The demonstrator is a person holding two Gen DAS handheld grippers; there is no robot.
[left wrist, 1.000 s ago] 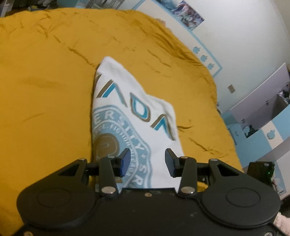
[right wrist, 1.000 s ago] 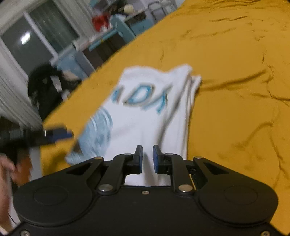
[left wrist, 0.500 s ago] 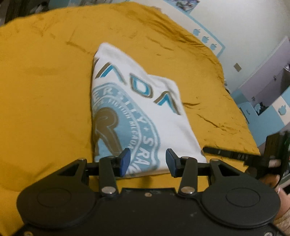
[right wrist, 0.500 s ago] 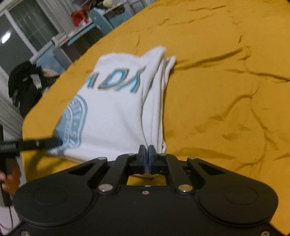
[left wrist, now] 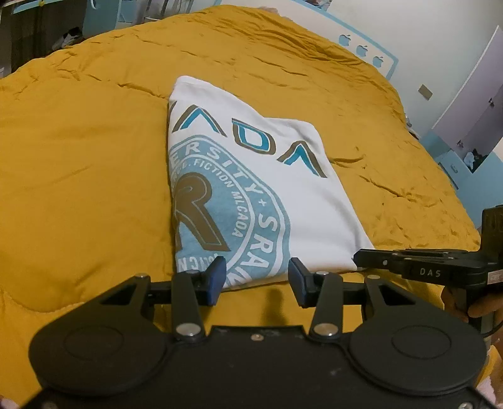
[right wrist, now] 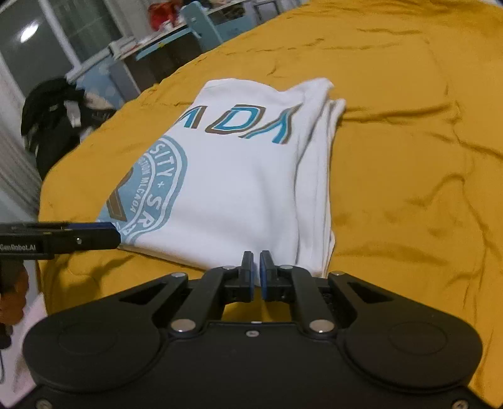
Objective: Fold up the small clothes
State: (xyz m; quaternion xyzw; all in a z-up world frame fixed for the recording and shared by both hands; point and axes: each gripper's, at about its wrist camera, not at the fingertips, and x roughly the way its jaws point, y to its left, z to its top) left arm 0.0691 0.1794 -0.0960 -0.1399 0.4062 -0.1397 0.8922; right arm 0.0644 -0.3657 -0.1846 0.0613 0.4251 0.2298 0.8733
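A white T-shirt (left wrist: 257, 176) with a blue and brown print lies folded into a rectangle on the mustard bedspread (left wrist: 78, 151). It also shows in the right wrist view (right wrist: 239, 176), with its stacked folded edges on the right side. My left gripper (left wrist: 257, 277) is open and empty, just short of the shirt's near edge. My right gripper (right wrist: 256, 270) is nearly shut with a thin gap and holds nothing, just short of the shirt's near edge. Each gripper also shows in the other's view, at the shirt's corner: right (left wrist: 418, 264), left (right wrist: 63, 237).
The bedspread (right wrist: 408, 157) is wrinkled around the shirt. A white wall with a blue apple border (left wrist: 361, 48) lies beyond the bed. Blue furniture (right wrist: 201, 22) and dark clothing (right wrist: 56, 107) stand off the bed's left edge.
Both grippers have drawn back from the shirt, which now lies flat. The right gripper closed, then opened a thin gap; the shirt's edge is no longer between its fingers.
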